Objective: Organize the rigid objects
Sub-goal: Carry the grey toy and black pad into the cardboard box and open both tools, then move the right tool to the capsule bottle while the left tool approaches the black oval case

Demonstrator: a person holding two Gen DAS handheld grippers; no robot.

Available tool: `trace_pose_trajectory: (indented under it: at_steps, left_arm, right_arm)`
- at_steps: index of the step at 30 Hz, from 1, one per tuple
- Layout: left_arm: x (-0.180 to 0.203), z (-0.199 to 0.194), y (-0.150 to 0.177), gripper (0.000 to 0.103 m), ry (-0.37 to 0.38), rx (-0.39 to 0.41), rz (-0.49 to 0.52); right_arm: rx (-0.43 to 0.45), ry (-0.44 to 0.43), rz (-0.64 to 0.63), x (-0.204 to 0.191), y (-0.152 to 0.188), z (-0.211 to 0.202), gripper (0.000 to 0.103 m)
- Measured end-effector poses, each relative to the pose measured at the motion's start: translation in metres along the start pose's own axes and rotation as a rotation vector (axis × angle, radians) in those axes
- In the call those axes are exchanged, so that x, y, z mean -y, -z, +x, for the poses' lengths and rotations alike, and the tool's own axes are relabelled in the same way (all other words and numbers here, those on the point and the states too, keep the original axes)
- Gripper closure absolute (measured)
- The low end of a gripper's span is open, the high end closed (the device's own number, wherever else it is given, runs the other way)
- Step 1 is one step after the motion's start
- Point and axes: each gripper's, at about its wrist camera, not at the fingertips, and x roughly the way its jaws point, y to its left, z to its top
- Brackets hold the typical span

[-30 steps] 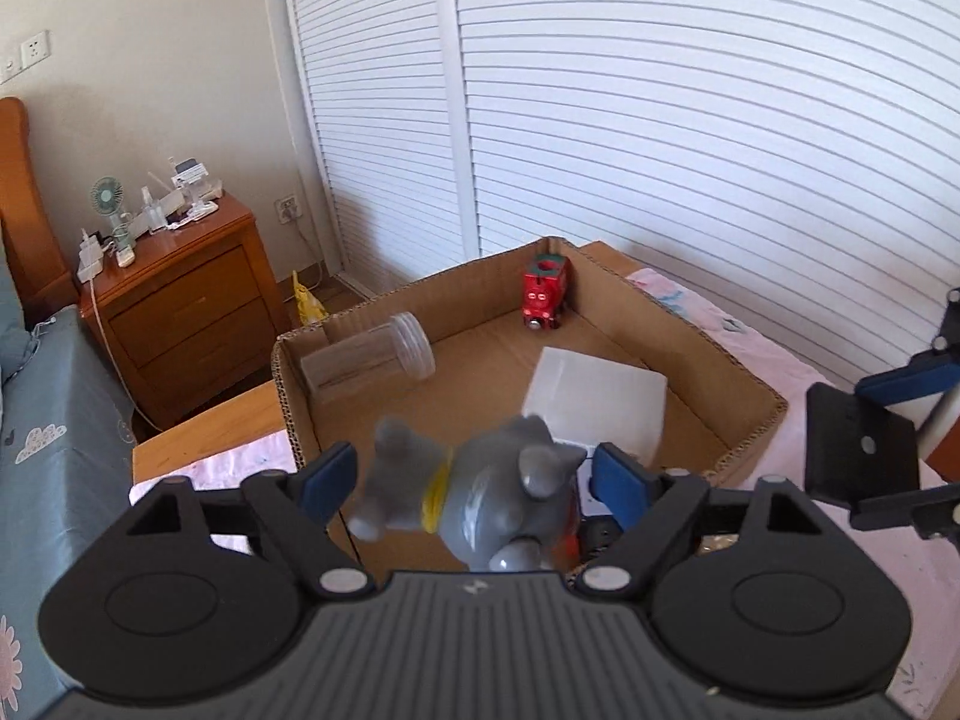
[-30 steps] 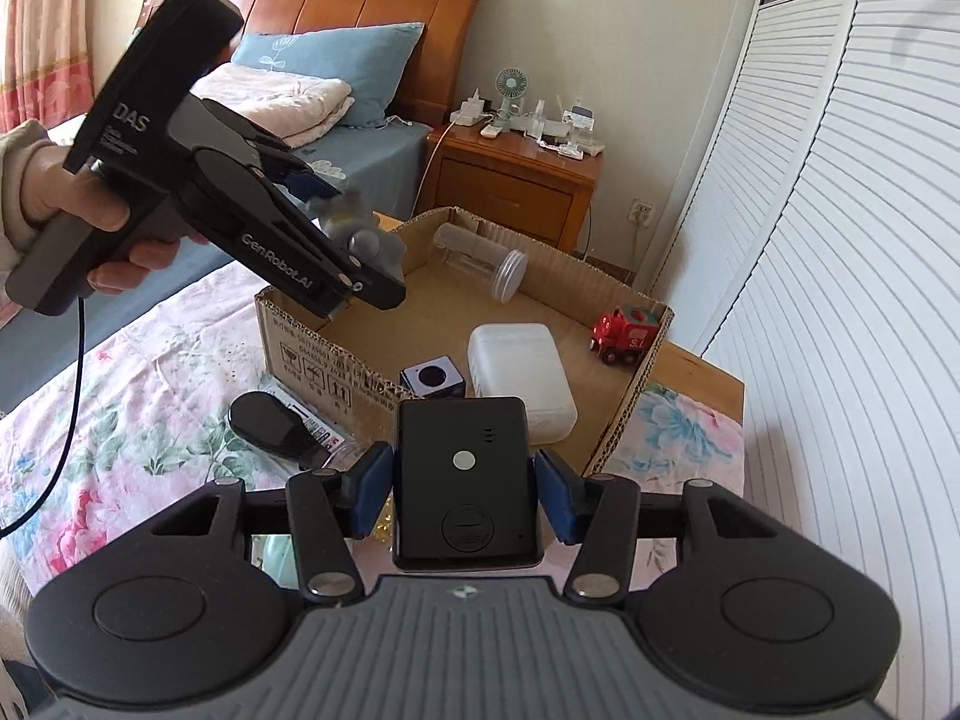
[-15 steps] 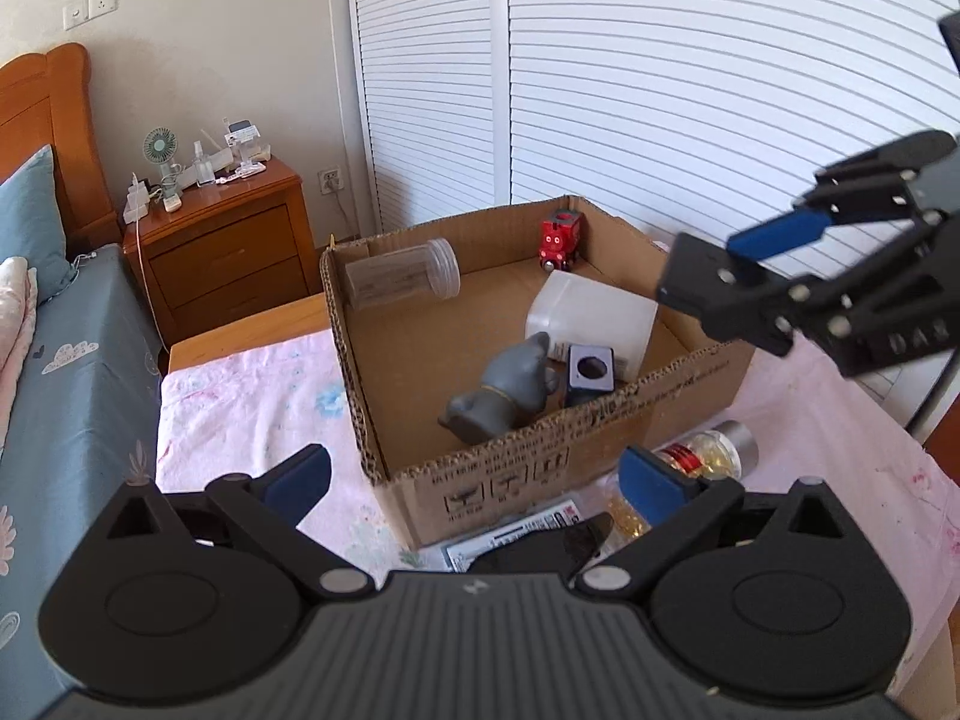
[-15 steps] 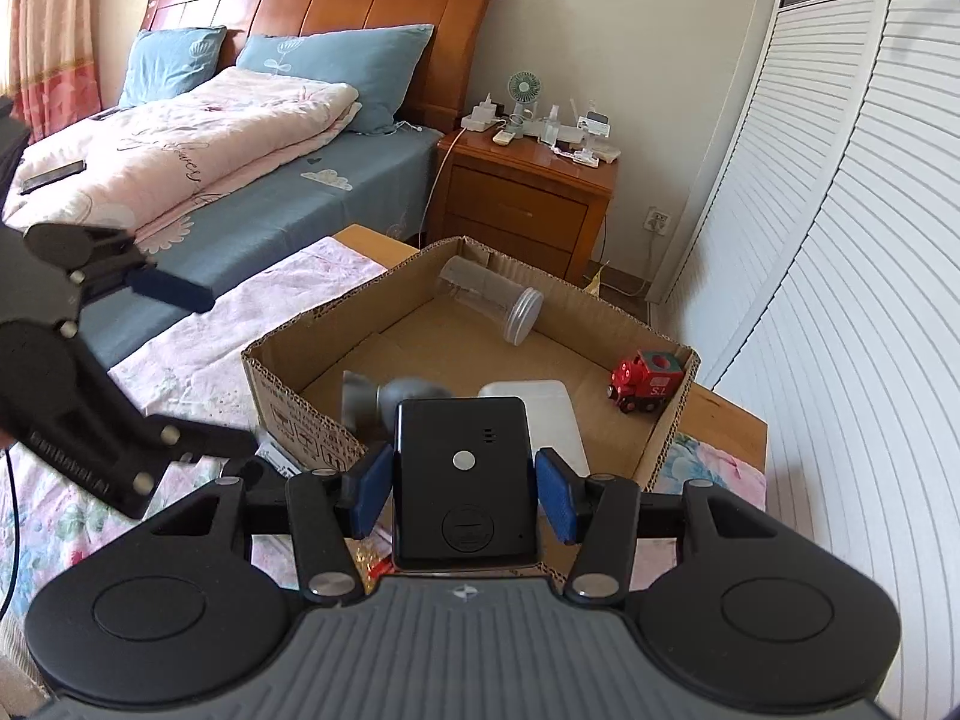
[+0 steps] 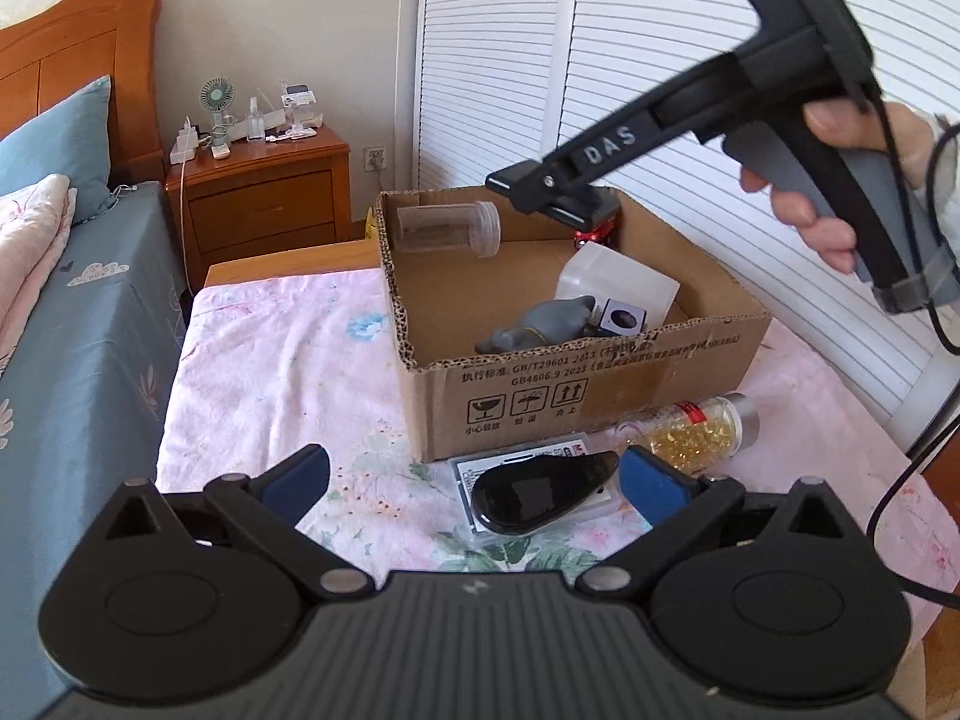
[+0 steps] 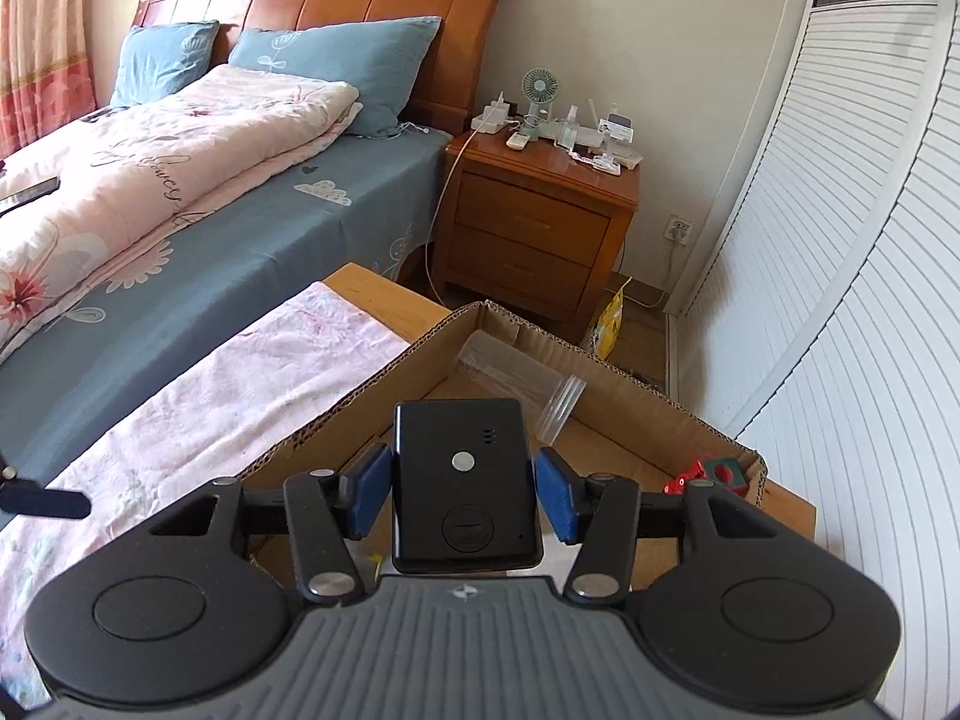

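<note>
A: Checking left gripper (image 5: 474,474): fingers now spread and empty; a second ago it held the grey toy (image 5: 543,327), which now lies in the box (image 5: 576,384) by the front wall.

B: Right gripper (image 6: 462,483) still clamps the black device (image 6: 462,480), hovering over the box. Drop-in looks next.
</note>
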Motion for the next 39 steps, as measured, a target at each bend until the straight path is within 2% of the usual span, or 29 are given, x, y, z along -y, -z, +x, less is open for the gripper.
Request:
trace_pose_trajectory:
  at_steps: [1,3,4,12,19,24,32,34,37,39]
  left_arm:
    - [0.001,0.001,0.002,0.001,-0.011,-0.002,0.01]
    - [0.004,0.0,0.004,0.001,-0.021,-0.004,0.033]
    - [0.005,0.0,0.005,0.001,-0.02,-0.003,0.04]
    - [0.012,-0.004,0.007,0.001,0.003,0.005,0.037]
    - [0.015,-0.009,0.008,0.001,0.028,0.004,0.007]
    - [0.016,-0.012,0.011,0.001,-0.011,0.003,0.007]
    - [0.006,-0.011,0.015,0.001,-0.05,-0.006,-0.03]
    - [0.005,-0.011,0.015,0.001,-0.06,-0.006,-0.026]
    - [0.006,-0.01,0.017,0.001,-0.064,-0.008,-0.019]
    - [0.007,-0.009,0.017,0.001,-0.068,-0.013,-0.02]
  right_arm:
    - [-0.007,0.016,0.018,0.001,-0.002,0.005,0.023]
    - [-0.003,0.028,0.041,0.001,-0.001,0.006,0.009]
    - [0.009,0.032,0.046,0.0,0.0,0.004,0.006]
    - [-0.003,0.075,0.074,-0.004,0.017,-0.025,0.0]
    - [-0.015,0.104,0.16,-0.008,0.059,-0.051,0.0]
    - [-0.045,0.137,0.246,-0.011,0.093,-0.057,0.0]
    - [-0.059,0.174,0.349,-0.024,0.132,-0.045,0.0]
    - [-0.063,0.186,0.341,-0.03,0.136,-0.037,0.0]
    - [-0.072,0.26,0.31,-0.04,0.141,-0.025,0.0]
    - [-0.082,0.26,0.32,-0.039,0.145,-0.019,0.0]
